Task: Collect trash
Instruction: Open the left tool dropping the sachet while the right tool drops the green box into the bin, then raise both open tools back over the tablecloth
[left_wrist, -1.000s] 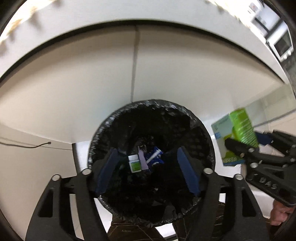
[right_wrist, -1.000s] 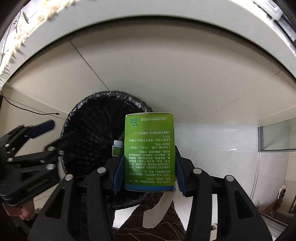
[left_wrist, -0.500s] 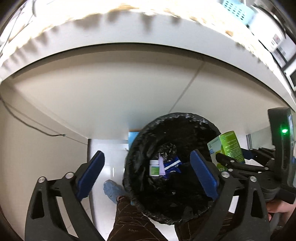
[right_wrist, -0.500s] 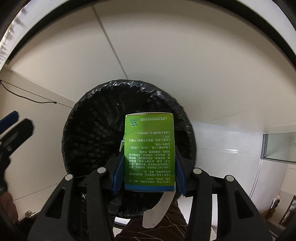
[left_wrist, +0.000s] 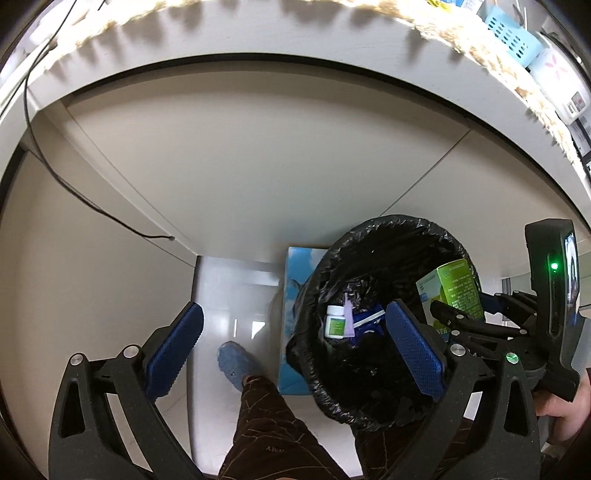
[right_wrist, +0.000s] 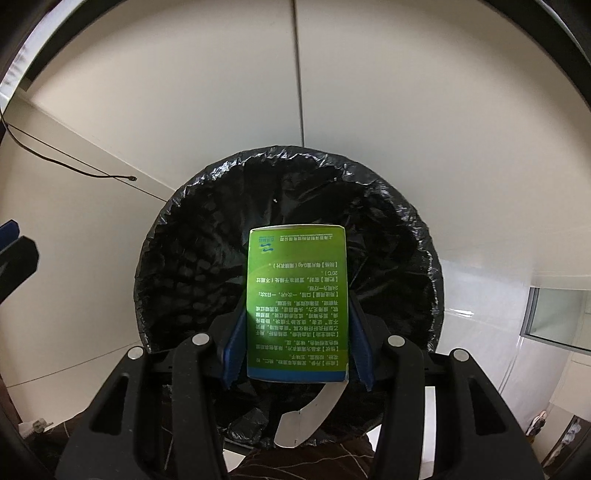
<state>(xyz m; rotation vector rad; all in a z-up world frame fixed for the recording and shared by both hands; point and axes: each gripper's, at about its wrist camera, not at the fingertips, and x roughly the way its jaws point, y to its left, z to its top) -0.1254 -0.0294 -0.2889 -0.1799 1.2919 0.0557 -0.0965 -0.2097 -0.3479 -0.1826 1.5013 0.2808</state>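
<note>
The right gripper (right_wrist: 297, 314) is clamped on a green box (right_wrist: 298, 302), its blue pads pressing the box's two sides. The box stands upright between the fingers, directly over the open mouth of the bin (right_wrist: 155, 266), which is lined with a black bag. A white flap (right_wrist: 314, 410) hangs open from the box's near end, at 6 o'clock of it.

In the left wrist view the left gripper (left_wrist: 295, 354) has its jaws wide apart and holds nothing; its right pad overlaps the bin (left_wrist: 369, 236), its left pad lies over the floor (left_wrist: 236, 295). The box (left_wrist: 454, 291) shows at 3 o'clock of the bin's mouth, pinched in the right gripper (left_wrist: 450, 314). Down in the bin lie a white bottle (left_wrist: 335, 321) with a green label, a purple strip (left_wrist: 348, 317) just beside it, and a blue wrapper (left_wrist: 369, 321). A light blue carton (left_wrist: 295, 280) stands against the bin at 9 o'clock. A blue shoe (left_wrist: 236, 362) rests on the floor at 7 o'clock of the bin.
</note>
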